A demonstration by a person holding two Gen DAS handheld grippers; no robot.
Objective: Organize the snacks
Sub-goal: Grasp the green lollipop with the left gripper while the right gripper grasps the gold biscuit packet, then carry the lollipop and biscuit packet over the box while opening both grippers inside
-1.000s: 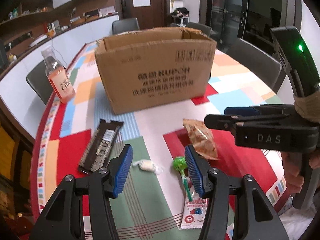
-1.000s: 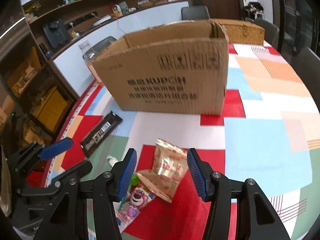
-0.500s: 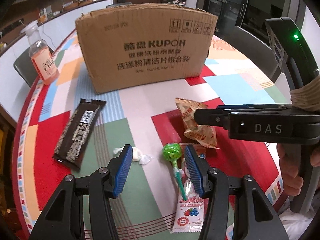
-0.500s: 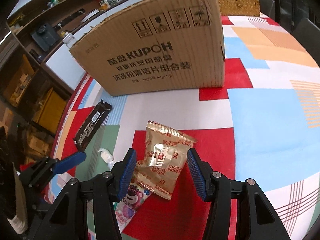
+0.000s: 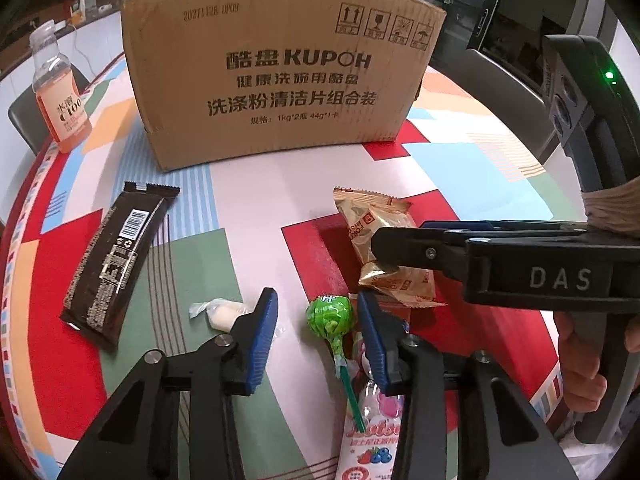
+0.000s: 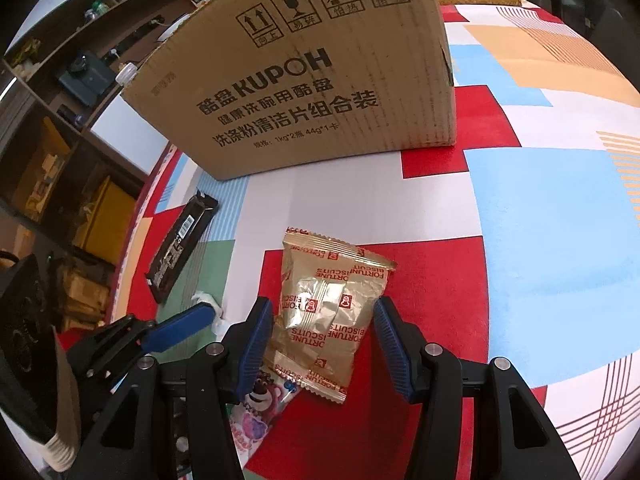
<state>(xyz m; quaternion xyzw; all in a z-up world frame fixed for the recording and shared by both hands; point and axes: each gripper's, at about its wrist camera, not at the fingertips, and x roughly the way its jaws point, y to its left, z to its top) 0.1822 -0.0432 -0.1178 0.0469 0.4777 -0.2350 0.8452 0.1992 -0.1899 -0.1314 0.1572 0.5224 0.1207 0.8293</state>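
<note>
Illumination is even, indoor and moderately bright. Both views show strong fisheye curvature with black vignetting at the corners. The cardboard box (image 5: 280,76) print reads sharp. Foil on the biscuit packet (image 6: 328,312) carries mild glare. Shadows on the table (image 6: 560,216) are soft.
</note>
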